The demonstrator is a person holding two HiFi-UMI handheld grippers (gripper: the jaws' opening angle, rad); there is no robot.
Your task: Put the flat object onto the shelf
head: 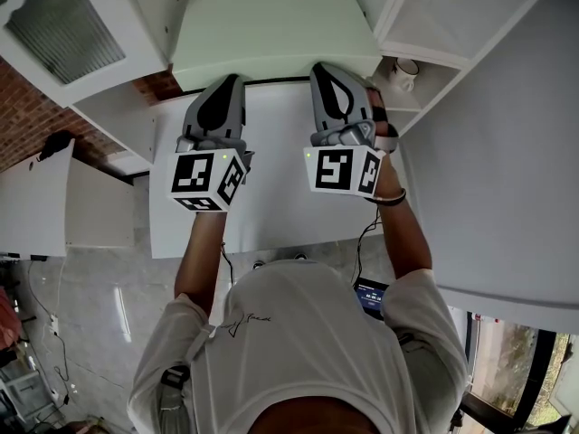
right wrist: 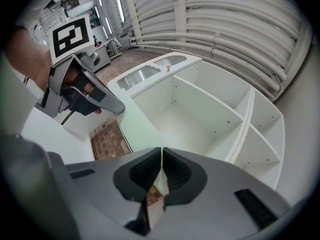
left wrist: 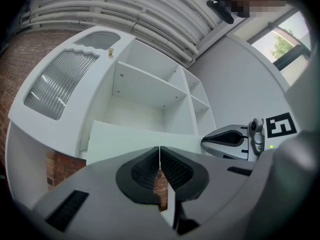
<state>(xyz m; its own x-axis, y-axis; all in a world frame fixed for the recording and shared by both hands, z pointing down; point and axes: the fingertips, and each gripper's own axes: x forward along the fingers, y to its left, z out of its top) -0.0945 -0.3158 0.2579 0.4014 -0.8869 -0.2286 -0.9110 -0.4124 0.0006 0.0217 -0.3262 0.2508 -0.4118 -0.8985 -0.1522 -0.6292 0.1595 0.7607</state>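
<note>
A flat pale green board (head: 271,34) is held level in front of the white shelf unit (head: 425,25). My left gripper (head: 222,84) grips its near edge on the left and my right gripper (head: 330,75) on the right. In the left gripper view the board (left wrist: 140,141) runs between the left gripper's (left wrist: 159,151) closed pads, facing the shelf's open compartments (left wrist: 145,89). In the right gripper view the right gripper (right wrist: 161,154) pinches the thin edge of the board (right wrist: 135,129), with the left gripper (right wrist: 85,91) to its left and the shelf's compartment (right wrist: 200,109) beyond.
A white cup (head: 404,73) stands in a small shelf compartment at the right. A cabinet door with ribbed glass (head: 59,25) hangs open at the left. A white worktop (head: 271,206) lies under the grippers. Brick wall (head: 27,116) shows at the left.
</note>
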